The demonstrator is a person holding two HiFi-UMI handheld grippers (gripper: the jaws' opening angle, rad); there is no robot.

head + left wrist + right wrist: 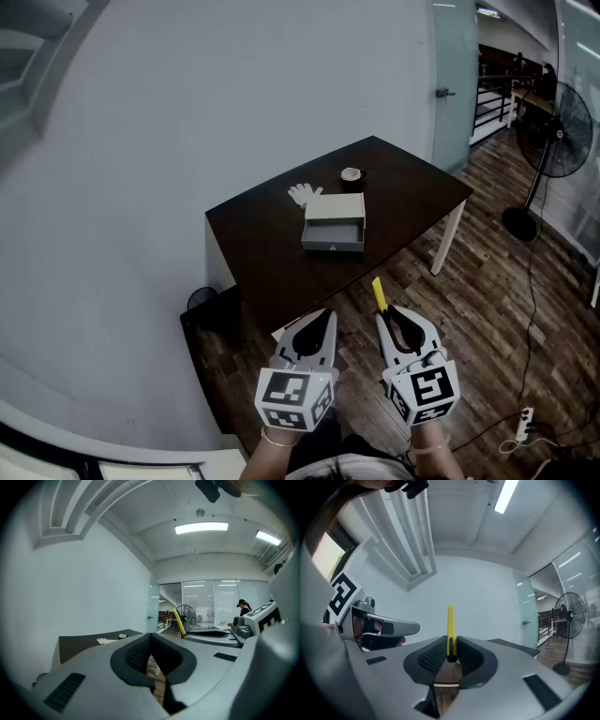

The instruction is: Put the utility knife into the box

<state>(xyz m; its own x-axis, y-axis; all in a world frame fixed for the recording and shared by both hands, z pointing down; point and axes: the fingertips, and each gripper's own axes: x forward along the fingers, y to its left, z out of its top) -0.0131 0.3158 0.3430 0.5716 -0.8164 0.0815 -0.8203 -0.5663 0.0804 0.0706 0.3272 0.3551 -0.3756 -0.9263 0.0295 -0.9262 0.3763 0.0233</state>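
My right gripper [385, 320] is shut on a yellow utility knife [379, 293], which sticks out past the jaw tips toward the table; in the right gripper view the utility knife [450, 629] stands upright between the pads of the right gripper [451, 659]. My left gripper [323, 319] hangs beside it, shut with nothing held, and the left gripper [151, 656] shows closed jaws in its own view. An open grey box [334, 223] lies in the middle of the dark table [272, 253], well ahead of both grippers.
A white glove [303, 193] and a small round tape roll [352, 174] lie behind the box. A standing fan [553, 141] is at the right on the wooden floor. A dark bin [201, 300] sits by the table's left corner, near the wall.
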